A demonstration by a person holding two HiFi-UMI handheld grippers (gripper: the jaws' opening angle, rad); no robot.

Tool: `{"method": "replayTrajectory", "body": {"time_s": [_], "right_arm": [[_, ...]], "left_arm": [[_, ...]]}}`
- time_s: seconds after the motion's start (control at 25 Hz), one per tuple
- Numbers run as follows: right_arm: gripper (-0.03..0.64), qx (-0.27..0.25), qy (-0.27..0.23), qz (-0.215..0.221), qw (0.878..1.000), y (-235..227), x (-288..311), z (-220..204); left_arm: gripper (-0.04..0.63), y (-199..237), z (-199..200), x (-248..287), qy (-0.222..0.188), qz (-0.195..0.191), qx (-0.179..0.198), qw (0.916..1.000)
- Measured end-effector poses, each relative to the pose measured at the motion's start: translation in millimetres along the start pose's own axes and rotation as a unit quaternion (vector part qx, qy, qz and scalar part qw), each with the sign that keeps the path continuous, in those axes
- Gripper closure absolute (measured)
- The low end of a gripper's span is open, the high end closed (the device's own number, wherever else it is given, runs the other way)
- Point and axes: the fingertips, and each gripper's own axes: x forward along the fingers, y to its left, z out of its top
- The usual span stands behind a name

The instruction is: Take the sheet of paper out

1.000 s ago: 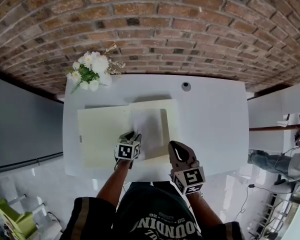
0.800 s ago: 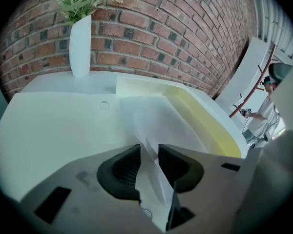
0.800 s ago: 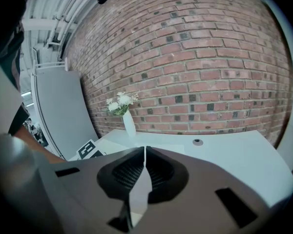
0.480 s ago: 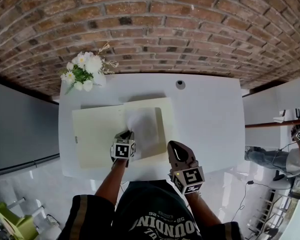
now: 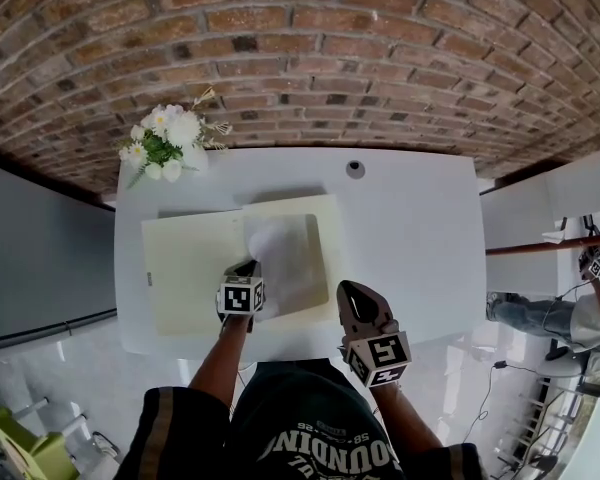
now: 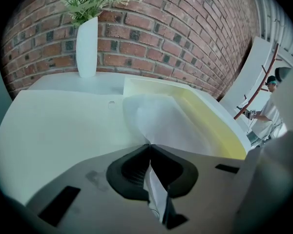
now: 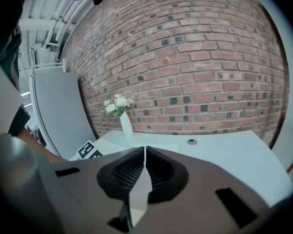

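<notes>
A cream folder [image 5: 185, 258] lies open on the white table [image 5: 420, 238], its right half a shallow tray with a pale yellow rim [image 6: 210, 116]. A thin white sheet of paper [image 5: 285, 253] rests in that right half. My left gripper [image 5: 248, 268] is at the sheet's near left corner. Its jaws are closing, and the sheet [image 6: 161, 123] is pinched between them at the left gripper's tips [image 6: 149, 145]. My right gripper [image 5: 352, 293] hovers over the table's front edge, right of the folder. The right gripper [image 7: 145, 148] is shut with nothing in it.
A white vase of flowers [image 5: 170, 140] stands at the table's far left corner, near the brick wall. A small round fitting [image 5: 355, 169] sits at the far middle of the tabletop. A person [image 5: 580, 313] is beyond the table's right end.
My left gripper's jaws have closed onto the near corner of the sheet. Both hands have stayed about where they were.
</notes>
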Motion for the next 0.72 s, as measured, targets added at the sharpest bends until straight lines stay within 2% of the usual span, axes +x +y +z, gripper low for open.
{"method": "replayTrajectory", "body": {"time_s": [0.48, 0.72], "right_arm": [[0.546, -0.004, -0.010, 0.009, 1.000, 1.7, -3.8, 5.4], [0.546, -0.009, -0.018, 0.019, 1.000, 9.0, -1.6, 10.8]], "left_arm": [[0.583, 1.4, 8.2, -14.6, -0.008, 0.008, -0.002, 0.9999], [0.583, 15.9, 12.6, -26.5, -0.013, 0.021, 0.002, 0.9997]]}}
